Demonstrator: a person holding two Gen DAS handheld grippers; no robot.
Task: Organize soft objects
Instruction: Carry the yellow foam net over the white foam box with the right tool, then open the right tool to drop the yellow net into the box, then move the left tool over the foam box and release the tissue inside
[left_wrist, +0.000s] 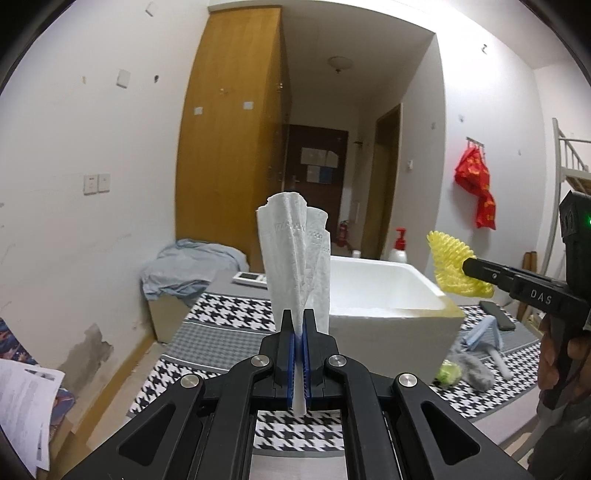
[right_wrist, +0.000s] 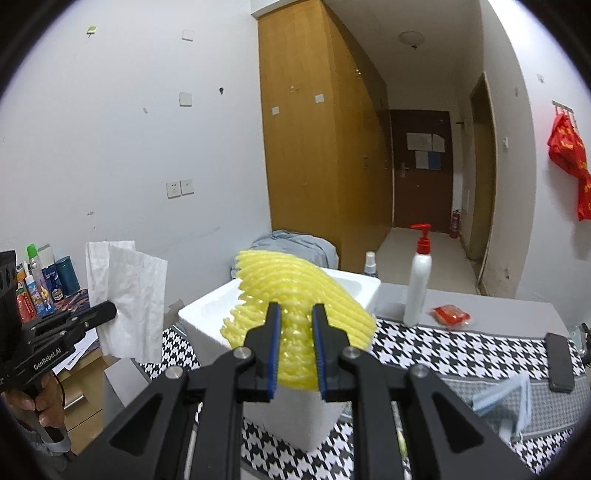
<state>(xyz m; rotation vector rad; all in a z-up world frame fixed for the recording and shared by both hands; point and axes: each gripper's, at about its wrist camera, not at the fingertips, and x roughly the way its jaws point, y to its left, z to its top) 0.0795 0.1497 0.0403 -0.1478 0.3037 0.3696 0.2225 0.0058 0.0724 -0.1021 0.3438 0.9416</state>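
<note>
My left gripper (left_wrist: 299, 317) is shut on a folded white paper tissue (left_wrist: 295, 254) that stands up from its blue pads; the same tissue (right_wrist: 125, 295) hangs from that gripper (right_wrist: 112, 308) at the left of the right wrist view. My right gripper (right_wrist: 295, 314) is shut on a yellow foam net sleeve (right_wrist: 295, 295). From the left wrist view that sleeve (left_wrist: 454, 266) sticks out of the right gripper (left_wrist: 467, 264) at the right. Both are held in the air near a white foam box (left_wrist: 388, 295) (right_wrist: 280, 398) on the table.
The houndstooth cloth (right_wrist: 443, 343) covers the table. On it lie a blue cloth (right_wrist: 506, 398), a black phone (right_wrist: 559, 362), a red packet (right_wrist: 450, 315) and a pump bottle (right_wrist: 419, 277). A grey fluffy thing (left_wrist: 476, 369) and a green item (left_wrist: 448, 373) lie beside the box.
</note>
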